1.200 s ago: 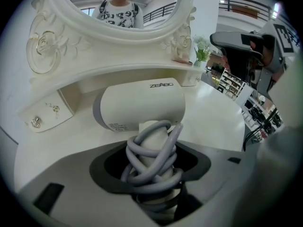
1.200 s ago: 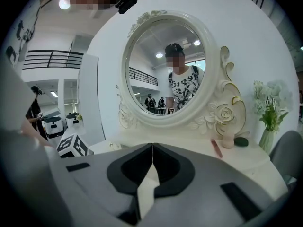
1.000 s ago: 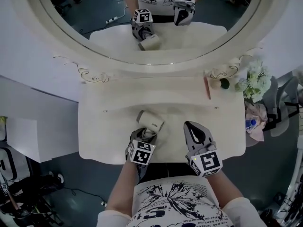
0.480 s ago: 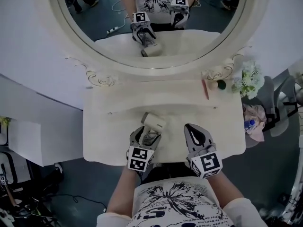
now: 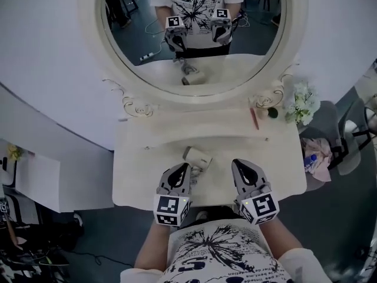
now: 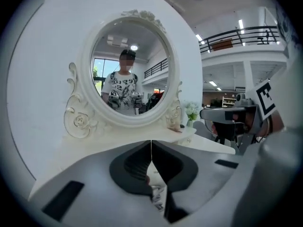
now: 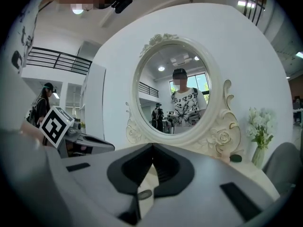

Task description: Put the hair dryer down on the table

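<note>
Head view: the hair dryer (image 5: 197,157) is lying on its side on the white dressing table (image 5: 135,178), near the front edge and a little left of the middle. Nothing is holding it. Its barrel is pointing up and left, toward the mirror (image 5: 194,34), and its handle end is pointing back toward the person.

The left gripper (image 5: 184,168) is hovering over the front edge of the table with its tips just beside the dryer's near end. Whether the tips are touching the dryer cannot be told from this view. In the left gripper view the two jaws are pressing together along a thin seam, with nothing pinched between them. A pale part is showing below the seam, too blurred to name.

The right gripper (image 5: 240,164) is hovering to the right of the dryer, apart from it, with its tips pointing toward the mirror. In the right gripper view its jaws are also meeting tip to tip, and nothing is between them.

The oval mirror is reflecting the person's printed shirt, both marker cubes and the dryer on the tabletop.

At the back right corner of the table a pink stick (image 5: 254,118) is lying beside a small dark round thing (image 5: 273,112). White flowers (image 5: 301,102) are standing at the table's right end.
</note>
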Motion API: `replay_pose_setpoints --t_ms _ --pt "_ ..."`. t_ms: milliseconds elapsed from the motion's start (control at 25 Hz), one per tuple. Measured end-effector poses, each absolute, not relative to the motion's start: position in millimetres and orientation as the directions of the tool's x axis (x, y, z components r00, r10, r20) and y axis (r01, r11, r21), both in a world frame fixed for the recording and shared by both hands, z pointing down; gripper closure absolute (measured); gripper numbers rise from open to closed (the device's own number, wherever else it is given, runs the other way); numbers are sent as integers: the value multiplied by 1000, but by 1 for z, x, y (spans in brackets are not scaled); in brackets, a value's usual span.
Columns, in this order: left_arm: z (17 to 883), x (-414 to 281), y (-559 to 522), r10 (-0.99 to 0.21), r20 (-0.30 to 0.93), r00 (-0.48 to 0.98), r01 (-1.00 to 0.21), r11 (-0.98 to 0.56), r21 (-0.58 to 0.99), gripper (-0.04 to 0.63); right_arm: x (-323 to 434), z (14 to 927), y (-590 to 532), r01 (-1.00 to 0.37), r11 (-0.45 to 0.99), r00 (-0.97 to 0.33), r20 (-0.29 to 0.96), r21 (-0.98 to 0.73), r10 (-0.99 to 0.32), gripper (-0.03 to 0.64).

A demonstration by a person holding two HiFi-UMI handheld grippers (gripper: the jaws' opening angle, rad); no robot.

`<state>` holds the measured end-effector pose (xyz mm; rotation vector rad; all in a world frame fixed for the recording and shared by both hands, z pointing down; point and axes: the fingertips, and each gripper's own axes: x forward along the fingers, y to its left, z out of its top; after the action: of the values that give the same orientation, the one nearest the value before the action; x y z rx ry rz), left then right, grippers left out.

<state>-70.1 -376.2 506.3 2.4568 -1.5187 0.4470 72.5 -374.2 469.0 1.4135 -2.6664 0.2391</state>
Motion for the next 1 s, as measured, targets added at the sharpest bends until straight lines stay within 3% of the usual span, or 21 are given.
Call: replay_pose_setpoints --t_ms 560,1000 --pt "384 -84 -362 -895 24 446 -892 -446 -77 574 66 425 -363 -827 561 -559 71 17 -826 600" --pt "383 -81 -363 -881 9 472 -879 -472 -67 574 69 418 -369 -827 562 -561 54 19 -826 600"
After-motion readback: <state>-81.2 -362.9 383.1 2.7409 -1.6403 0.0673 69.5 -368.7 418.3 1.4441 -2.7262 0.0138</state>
